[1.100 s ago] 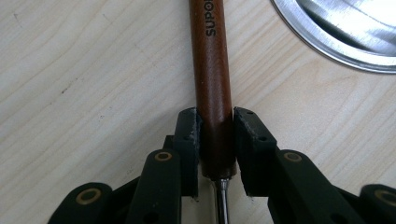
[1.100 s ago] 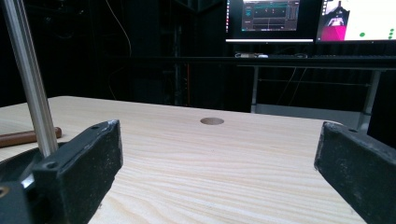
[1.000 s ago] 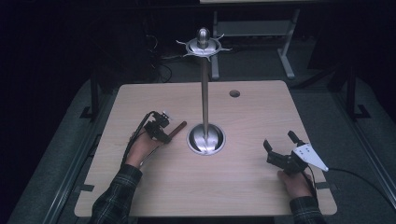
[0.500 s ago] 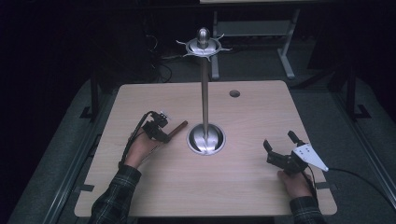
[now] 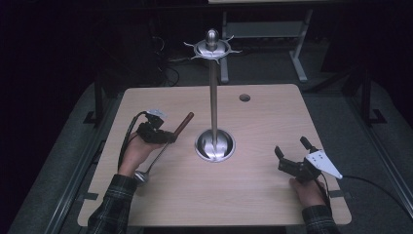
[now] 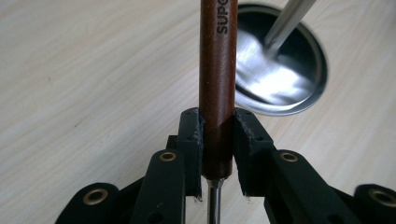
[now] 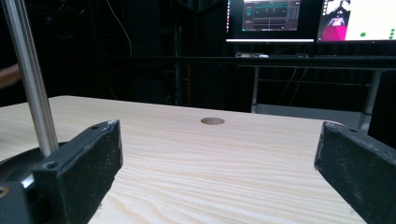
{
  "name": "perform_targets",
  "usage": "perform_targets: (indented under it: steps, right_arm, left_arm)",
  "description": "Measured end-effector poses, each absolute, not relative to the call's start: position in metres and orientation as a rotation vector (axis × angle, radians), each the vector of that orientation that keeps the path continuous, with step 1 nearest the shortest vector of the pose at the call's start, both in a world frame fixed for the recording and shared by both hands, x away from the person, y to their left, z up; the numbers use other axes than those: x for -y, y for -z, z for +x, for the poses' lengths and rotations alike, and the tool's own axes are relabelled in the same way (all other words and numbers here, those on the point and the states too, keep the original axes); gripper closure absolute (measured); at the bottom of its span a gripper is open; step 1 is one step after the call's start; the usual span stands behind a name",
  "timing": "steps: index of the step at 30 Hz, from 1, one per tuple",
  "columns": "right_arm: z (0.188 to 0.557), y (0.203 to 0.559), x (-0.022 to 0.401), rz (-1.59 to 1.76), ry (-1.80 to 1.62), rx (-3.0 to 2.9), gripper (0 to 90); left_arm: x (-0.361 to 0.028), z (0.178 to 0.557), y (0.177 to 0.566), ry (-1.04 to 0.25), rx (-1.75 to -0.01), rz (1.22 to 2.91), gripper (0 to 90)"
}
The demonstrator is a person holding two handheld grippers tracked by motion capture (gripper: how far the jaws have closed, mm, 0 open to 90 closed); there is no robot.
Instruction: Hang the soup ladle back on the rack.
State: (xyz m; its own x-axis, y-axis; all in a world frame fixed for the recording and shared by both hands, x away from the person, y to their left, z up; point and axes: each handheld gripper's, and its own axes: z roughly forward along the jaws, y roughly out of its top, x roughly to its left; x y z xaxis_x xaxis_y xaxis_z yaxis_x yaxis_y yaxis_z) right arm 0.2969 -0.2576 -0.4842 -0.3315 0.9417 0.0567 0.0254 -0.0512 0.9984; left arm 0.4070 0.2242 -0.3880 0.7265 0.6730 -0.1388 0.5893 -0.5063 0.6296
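Left gripper view: my left gripper point(image 6: 217, 140) clamps a ladle's brown wooden handle point(image 6: 216, 84), lettered "SUPO" before the frame cuts it, stand base point(image 6: 280, 79) just ahead. My right gripper point(image 7: 219, 172) gapes, holding nothing.

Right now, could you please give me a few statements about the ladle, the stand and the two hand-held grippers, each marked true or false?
1. The left hand-held gripper is clamped on the ladle's brown handle. True.
2. The right hand-held gripper holds the stand's pole. False: its jaws stand open with nothing between them.
3. The metal stand is upright on the table. True.
4. The ladle hangs from a hook at the stand's top. False: it is in the left hand-held gripper, low by the table.
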Motion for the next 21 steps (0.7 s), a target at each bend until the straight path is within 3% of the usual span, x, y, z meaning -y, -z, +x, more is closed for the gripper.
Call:
perform_targets:
  steps: [21]
  right_arm:
    - [0.297, 0.484, 0.258, 1.083, -1.49, -1.441, 0.2]
  left_arm:
    - [-0.248, 0.377, 0.345, -0.229, -0.825, 2.097, 74.3]
